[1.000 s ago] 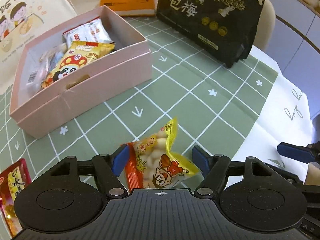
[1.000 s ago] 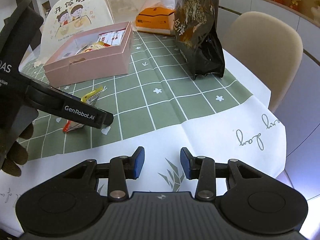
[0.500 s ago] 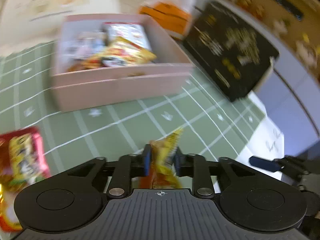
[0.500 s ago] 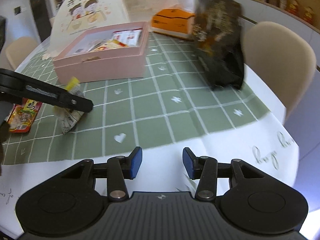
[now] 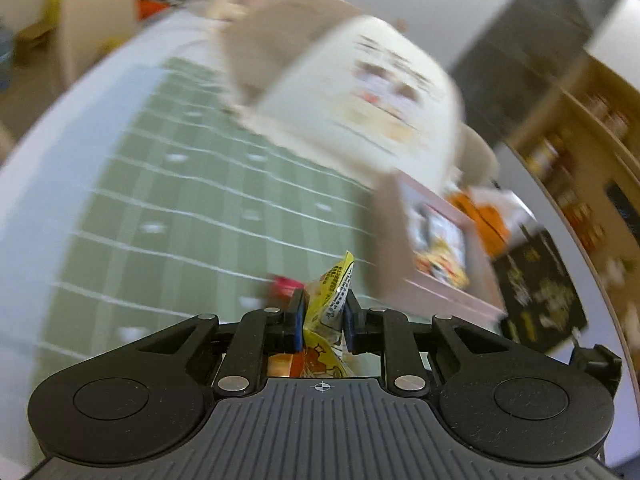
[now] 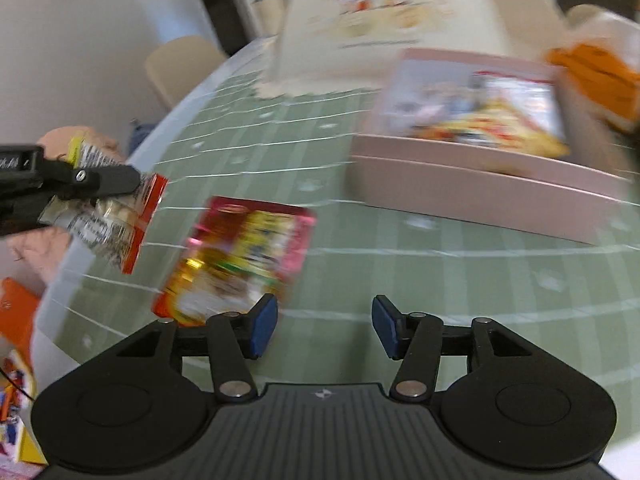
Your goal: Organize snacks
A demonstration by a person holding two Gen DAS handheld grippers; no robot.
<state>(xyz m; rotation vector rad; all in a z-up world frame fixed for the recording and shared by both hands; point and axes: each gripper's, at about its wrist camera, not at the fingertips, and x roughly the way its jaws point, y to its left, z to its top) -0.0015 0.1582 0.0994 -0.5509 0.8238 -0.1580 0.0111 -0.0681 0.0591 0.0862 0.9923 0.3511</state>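
Small yellow crinkly plastic snack packet (image 5: 329, 304) is pinched between the blue pads of the left gripper (image 5: 322, 320), held clear above the green grid-pattern tablecloth (image 5: 168, 216). Grip sits across the packet's middle; top seam sticks up past the fingertips. From the right wrist view the same packet (image 6: 116, 216) hangs from the left gripper off the table's left edge, red end seam lowest.

Handling judgement: light, soft, film slippery, contents probably small crisp pieces that could crush under a hard squeeze. Best hold would be a flat sealed seam, not the puffed body. Present mid-body pinch looks secure enough for carrying.

Red and pink foil snack bag (image 6: 240, 256) lies flat on the tablecloth near its left edge, just ahead of the right gripper (image 6: 324, 328). Right jaws have just been opening; nothing is between them, pads spread. The bag is flat and larger; its near short edge looks the easiest place to take it.

Open pink cardboard box (image 6: 480, 184), already holding several packets, sits further in toward the right. Cream printed dome cover (image 6: 384, 20) stands behind it. Both views are motion-blurred.
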